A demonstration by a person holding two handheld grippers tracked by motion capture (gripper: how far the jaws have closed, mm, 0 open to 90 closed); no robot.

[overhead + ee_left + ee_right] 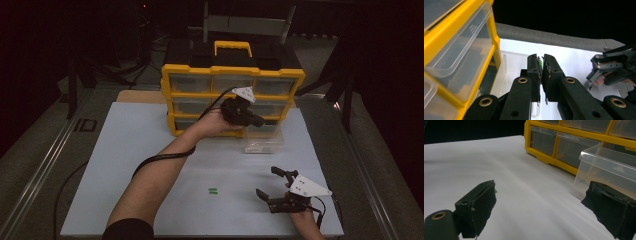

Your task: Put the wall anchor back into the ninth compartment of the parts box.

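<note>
1. Dark surroundings close in on a pale white worktop [150, 165], with a yellow plastic organiser cabinet of clear drawers [232, 97] standing at its far edge.
2. One clear plastic drawer bin [264, 140] is pulled out and sits on the worktop just in front of the cabinet's lower right corner.
3. Left tongs [257, 121] hang above that bin; in the left gripper view the jaws are clamped on a small flat green piece [540, 62], seen as a thin sliver between the pads.
4. Right tongs [272, 184] rest near the worktop's near right edge, jaws wide apart with nothing between them.
5. Two more small green pieces [213, 190] lie together on the worktop, left of the right tongs and well apart from the bin.
6. Judging by its size, the held piece is very light and probably stiff; it is thin, so it could tip or slip from the pads if they loosen early.
7. A loose piece is best taken across its narrow sides, with the pads low against the worktop, since little of it stands up to catch.
</note>
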